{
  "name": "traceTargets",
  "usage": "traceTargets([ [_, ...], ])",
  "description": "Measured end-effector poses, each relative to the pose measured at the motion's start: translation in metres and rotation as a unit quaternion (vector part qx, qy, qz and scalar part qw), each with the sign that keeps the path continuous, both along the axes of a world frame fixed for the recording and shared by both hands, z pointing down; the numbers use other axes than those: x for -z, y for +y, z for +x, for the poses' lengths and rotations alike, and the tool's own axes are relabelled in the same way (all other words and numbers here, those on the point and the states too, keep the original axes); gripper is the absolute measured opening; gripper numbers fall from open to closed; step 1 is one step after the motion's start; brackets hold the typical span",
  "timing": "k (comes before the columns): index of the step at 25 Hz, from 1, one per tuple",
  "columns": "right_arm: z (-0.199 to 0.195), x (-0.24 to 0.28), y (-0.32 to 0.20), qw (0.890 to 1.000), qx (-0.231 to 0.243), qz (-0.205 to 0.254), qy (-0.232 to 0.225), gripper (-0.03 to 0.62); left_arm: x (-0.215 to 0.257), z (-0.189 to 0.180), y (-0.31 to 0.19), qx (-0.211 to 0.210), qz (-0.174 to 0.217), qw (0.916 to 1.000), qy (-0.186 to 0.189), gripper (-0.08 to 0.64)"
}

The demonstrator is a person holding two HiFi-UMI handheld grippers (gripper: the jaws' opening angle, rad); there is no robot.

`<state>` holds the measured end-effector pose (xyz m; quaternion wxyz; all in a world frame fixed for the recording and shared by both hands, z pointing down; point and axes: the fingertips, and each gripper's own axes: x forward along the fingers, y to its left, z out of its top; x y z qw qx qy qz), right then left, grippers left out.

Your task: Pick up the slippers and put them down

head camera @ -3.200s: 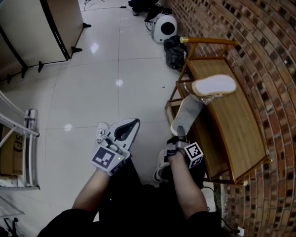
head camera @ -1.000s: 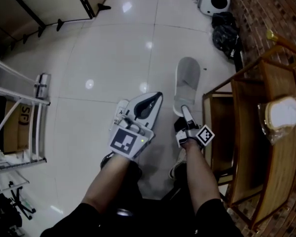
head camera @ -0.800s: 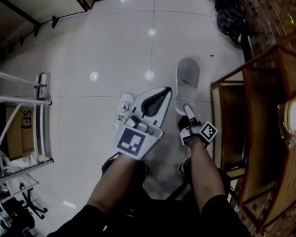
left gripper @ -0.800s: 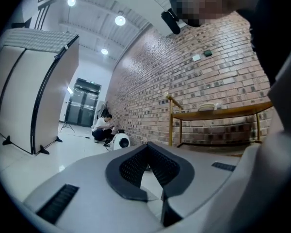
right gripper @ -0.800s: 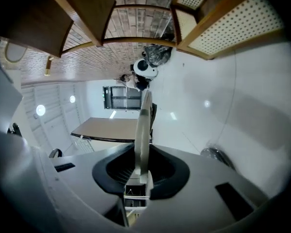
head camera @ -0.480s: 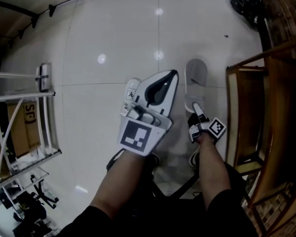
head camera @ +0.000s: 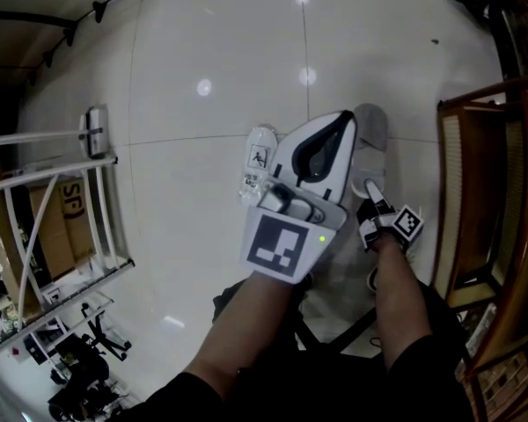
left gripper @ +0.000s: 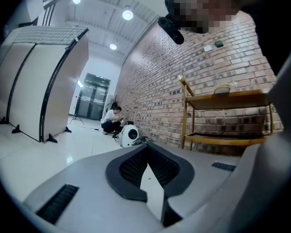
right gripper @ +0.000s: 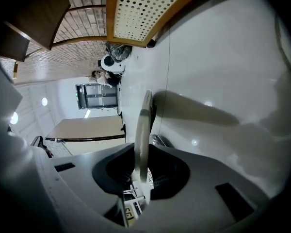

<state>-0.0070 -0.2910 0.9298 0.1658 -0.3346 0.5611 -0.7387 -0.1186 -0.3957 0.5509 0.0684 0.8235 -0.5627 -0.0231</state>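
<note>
One grey slipper (head camera: 370,132) shows in the head view, gripped by my right gripper (head camera: 370,189) low over the white floor (head camera: 202,42). I cannot tell whether it touches. The wooden shelf (head camera: 484,174) stands near it along the floor's right side, and my left gripper (head camera: 343,121) hovers just beside.

Left gripper view: jaws pressed together on nothing, with open floor ahead.

Right gripper view: jaws clamped on the slipper's rim, which stands edge-on, and the shelf's perforated panel (right gripper: 145,8) is close by.

Letting go while it is tilted could, I judge, roll it onto its side or against the shelf. Room lies free leftward but is tight on the right.
</note>
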Motion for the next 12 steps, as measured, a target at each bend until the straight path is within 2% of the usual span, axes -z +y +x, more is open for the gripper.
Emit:
traceTargets([
  [6, -0.005, -0.006, 0.007, 1.0, 0.013, -0.007, -0.02, 0.075, -0.01, 0.002, 0.001, -0.007, -0.013, 0.9997, -0.019, 0.005],
  [10, -0.007, -0.016, 0.012, 0.999, 0.029, -0.009, -0.008, 0.089, -0.01, 0.008, -0.001, -0.015, -0.014, 0.9996, -0.021, 0.005],
  [12, -0.006, -0.021, 0.021, 0.999, 0.032, -0.021, -0.004, 0.181, -0.012, 0.009, 0.0, -0.019, -0.018, 0.9994, -0.024, 0.005],
])
